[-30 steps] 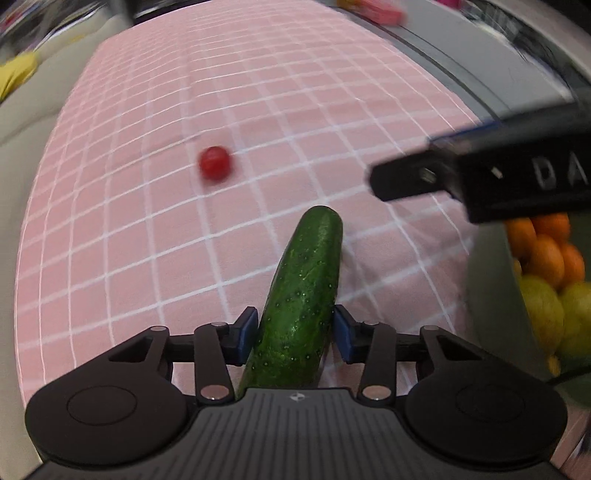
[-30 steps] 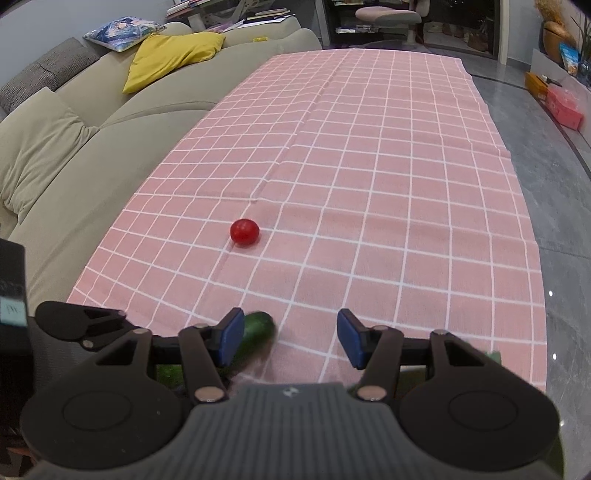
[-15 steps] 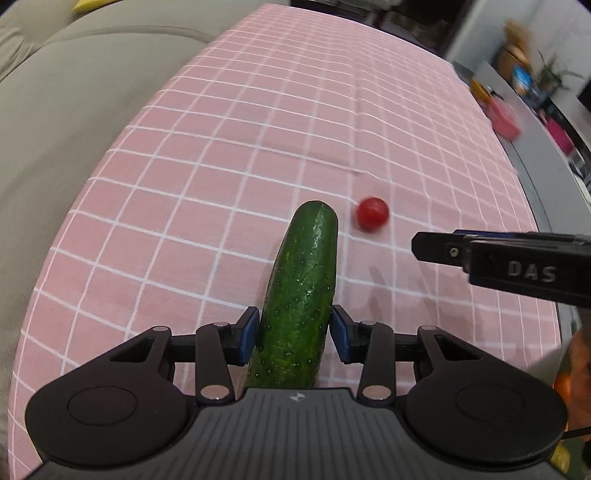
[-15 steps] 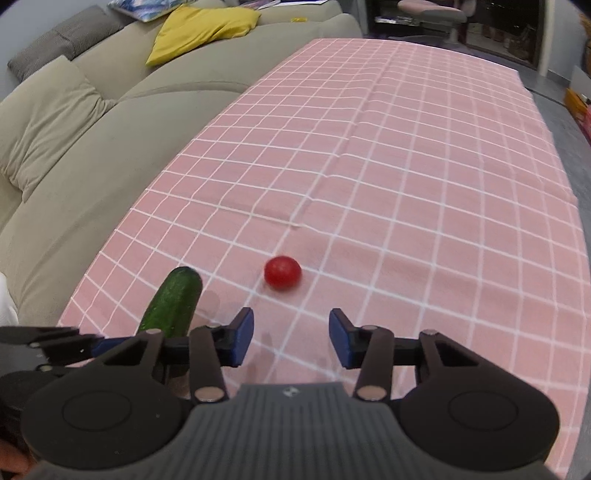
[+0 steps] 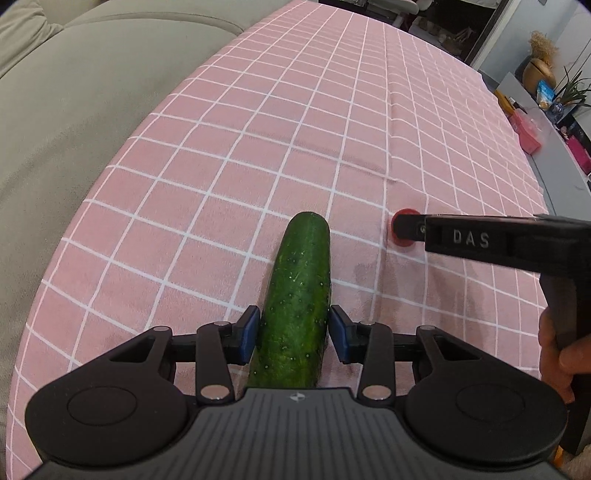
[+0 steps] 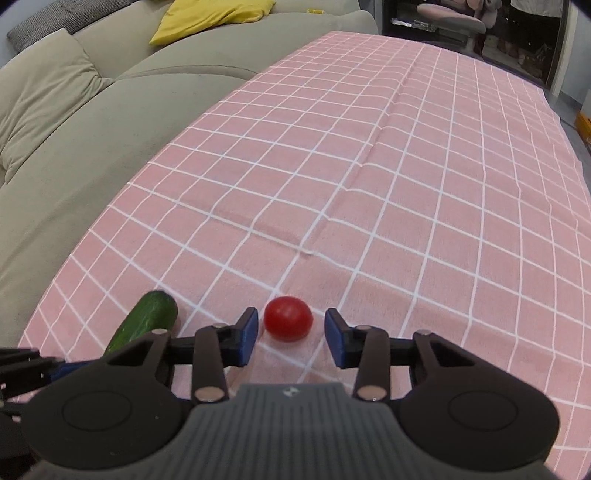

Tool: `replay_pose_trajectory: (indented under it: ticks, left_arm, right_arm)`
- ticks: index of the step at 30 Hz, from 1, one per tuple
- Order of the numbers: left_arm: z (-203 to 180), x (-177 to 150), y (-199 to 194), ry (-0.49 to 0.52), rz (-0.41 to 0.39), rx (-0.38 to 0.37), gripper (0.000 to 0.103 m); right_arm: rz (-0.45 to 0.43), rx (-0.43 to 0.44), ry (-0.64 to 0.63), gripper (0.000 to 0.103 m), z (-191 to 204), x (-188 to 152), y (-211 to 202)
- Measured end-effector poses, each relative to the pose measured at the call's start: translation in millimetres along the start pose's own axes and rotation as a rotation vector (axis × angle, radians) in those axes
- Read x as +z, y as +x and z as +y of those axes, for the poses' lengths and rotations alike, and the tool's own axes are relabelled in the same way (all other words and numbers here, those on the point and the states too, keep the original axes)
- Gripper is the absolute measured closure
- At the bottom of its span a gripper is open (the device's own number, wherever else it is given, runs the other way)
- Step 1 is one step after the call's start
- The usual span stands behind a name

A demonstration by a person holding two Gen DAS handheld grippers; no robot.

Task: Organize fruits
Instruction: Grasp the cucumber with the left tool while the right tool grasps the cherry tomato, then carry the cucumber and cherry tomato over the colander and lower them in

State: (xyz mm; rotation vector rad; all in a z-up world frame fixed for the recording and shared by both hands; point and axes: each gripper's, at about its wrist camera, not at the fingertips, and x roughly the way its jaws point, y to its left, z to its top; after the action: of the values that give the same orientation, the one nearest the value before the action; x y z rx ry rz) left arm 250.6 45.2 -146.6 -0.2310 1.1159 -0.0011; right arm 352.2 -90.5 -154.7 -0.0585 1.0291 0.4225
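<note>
- Sofa [image 6: 85, 122], olive-grey, runs along the left of the table; a yellow cushion [image 6: 210, 14] lies on its far back.
- Tablecloth [image 6: 424, 177], pink with a white grid, covers the table; a few low creases cross its middle.
- Left gripper [image 5: 293, 334]: blue pads clamped on the cucumber, one pad against each flank.
- Right gripper [image 6: 290, 338]: pads apart, low over the cloth, touching nothing. In the left wrist view it reaches in from the right as a black bar lettered "DAS" [image 5: 471, 238], with the person's fingers [image 5: 557, 347] wrapped on its handle.
- Cucumber [image 5: 297, 302]: dark green, pimpled, lengthwise between the left pads, its blunt end pointing away over the cloth. The right wrist view shows that end [image 6: 147, 319] just left of the right gripper.
- Tomato [image 6: 289, 318]: small, red, round, resting on the cloth in the gap between the right pads, clear of both. From the left wrist view only its edges [image 5: 402, 213] show behind the right gripper's tip, near the cucumber's far end and to its right.
</note>
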Motion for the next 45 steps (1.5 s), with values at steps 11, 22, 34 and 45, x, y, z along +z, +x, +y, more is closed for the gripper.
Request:
replay_pose_trajectory:
  ticks: [11, 22, 34, 45]
  left_arm:
    - [-3.9, 0.6, -0.6, 0.039, 0.027, -0.001, 0.055]
    - [-8.0, -4.0, 0.1, 0.099, 0.039, 0.007, 0.059]
    - [-17.7, -19.1, -50.0, 0.174, -0.059, -0.045, 0.061]
    - [-65.4, -49.8, -148.1, 0.245, -0.125, -0.252, 0.061]
  right_arm:
    - [0.012, 0.031, 0.032, 0.075, -3.5, 0.4, 11.3]
    - [-0.023, 0.051, 0.064, 0.076, -3.8, -12.1, -30.6]
    - [-0.118, 0.070, 0.200, 0.076, -17.8, -85.5, -138.3]
    - [-0.214, 0.010, 0.261, 0.076, -37.3, -163.5, -239.6]
